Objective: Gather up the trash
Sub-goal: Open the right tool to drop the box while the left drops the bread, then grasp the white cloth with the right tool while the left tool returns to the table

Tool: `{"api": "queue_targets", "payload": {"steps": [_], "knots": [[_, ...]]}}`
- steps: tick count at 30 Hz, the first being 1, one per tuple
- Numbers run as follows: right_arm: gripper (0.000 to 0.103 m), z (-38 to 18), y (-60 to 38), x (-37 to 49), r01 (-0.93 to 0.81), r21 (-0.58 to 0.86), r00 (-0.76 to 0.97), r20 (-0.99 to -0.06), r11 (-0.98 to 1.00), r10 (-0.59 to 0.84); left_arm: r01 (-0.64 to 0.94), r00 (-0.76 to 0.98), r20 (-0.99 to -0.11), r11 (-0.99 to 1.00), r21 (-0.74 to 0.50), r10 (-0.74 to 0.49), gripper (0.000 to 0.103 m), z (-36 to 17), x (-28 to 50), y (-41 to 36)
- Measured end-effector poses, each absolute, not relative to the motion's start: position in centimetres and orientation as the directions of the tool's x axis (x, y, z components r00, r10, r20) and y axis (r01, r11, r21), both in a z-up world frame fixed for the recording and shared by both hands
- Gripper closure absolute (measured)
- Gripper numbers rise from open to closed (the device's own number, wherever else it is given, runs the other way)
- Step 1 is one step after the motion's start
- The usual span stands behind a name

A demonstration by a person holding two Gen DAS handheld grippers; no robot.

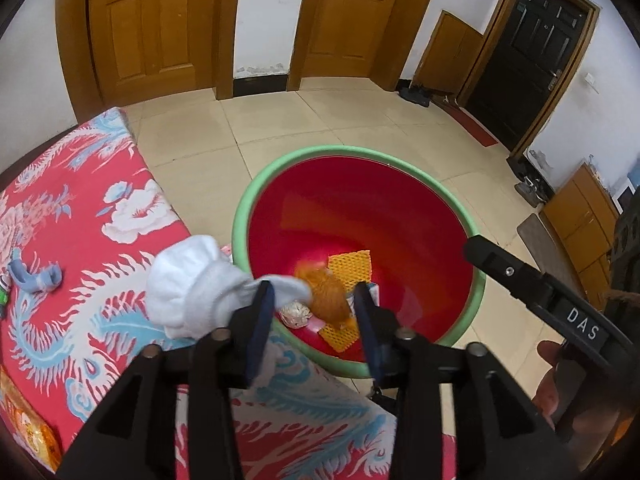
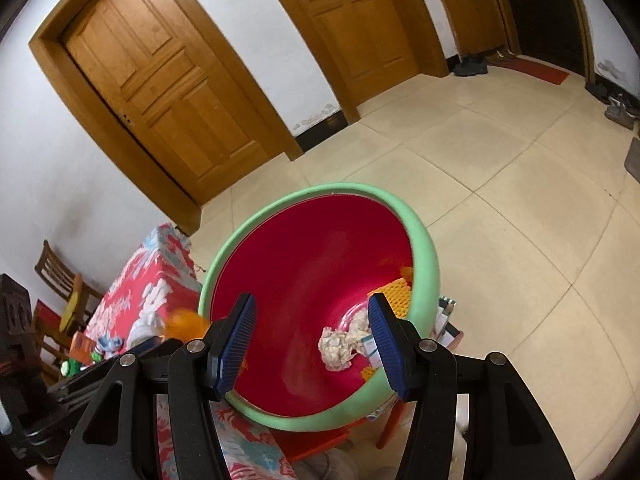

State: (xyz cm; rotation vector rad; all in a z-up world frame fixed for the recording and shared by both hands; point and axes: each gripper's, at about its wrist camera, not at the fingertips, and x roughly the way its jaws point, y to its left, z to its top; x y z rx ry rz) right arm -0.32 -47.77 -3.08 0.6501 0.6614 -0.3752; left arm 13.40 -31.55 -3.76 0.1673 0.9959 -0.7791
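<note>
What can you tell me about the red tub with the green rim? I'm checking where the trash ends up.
The tub is a round, glossy basin, apparently plastic, red inside with a thick pale-green rim. It stands upright beside the cloth-covered table, lower than the tabletop. Inside lie yellow mesh netting, a crumpled paper wad and a small packet. A blurred orange piece shows over its opening.

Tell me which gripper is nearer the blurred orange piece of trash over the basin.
Left. The left gripper has the orange piece between its open jaws, above the basin. The right gripper is off to its side, jaws open and empty.
</note>
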Motion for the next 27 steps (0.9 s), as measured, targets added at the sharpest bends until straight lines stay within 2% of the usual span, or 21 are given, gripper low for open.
{"api": "queue_targets", "payload": {"steps": [27], "knots": [[0.043, -1.4, -44.1, -0.3, 0.445, 0.425, 0.752, -0.655, 0.788, -0.072, 0.544, 0.381, -0.772, 0.799, -0.257, -0.508, 0.057, -1.3, 12.9, -24.8]]}}
